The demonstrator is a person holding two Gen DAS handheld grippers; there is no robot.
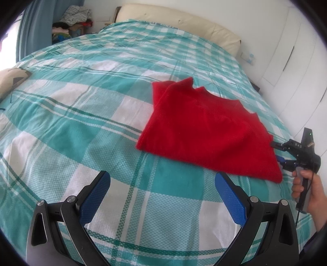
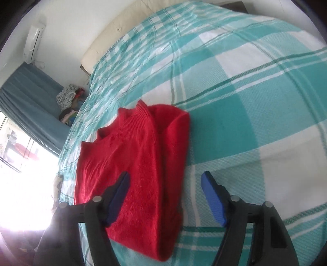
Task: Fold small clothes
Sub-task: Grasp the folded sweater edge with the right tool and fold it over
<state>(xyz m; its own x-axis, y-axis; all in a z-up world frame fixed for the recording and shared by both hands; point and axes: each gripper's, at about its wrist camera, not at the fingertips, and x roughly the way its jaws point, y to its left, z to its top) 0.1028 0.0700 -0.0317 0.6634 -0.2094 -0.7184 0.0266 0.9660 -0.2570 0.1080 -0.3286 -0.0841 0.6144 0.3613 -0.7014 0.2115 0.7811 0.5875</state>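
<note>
On the bed, left wrist view: a red knitted garment (image 1: 206, 131), likely a small jumper, lies part folded on the teal-and-white checked bedcover (image 1: 85, 114), right of the middle and well ahead of this camera.
Left gripper (image 1: 162, 187): jaws wide apart, nothing between them, only bedcover beneath; it is clear of the garment.
Right gripper (image 1: 279, 151): seen from the side at the garment's right-hand edge, a person's hand (image 1: 306, 190) round its handle; whether its fingers touch the knit I cannot tell from here.
Writing, this view: small pale letters on the right gripper's body, too blurred to read with confidence; a tiny green light shows on the unit above it.
Background: a cream headboard cushion (image 1: 177, 22) and a heap of clothes (image 1: 75, 18) in the far corner.

Over the garment, right wrist view: the red knit (image 2: 141, 163) lies doubled, its folded edge running up the right side and the ribbed, notched edges at top left.
Right gripper (image 2: 165, 184): jaws apart and straddling the folded edge, left finger over the knit, right finger over bare bedcover; pads not pressing on cloth.
Step in hand, as I judge it: take the near edge for the next fold.
Doing it well: pinch every layer at once, low and near the corner, bring the left gripper to the matching corner, lift both together and lay the fold square.
Writing, this view: none legible; a wall air-conditioner (image 2: 33, 41) bears no readable mark.
</note>
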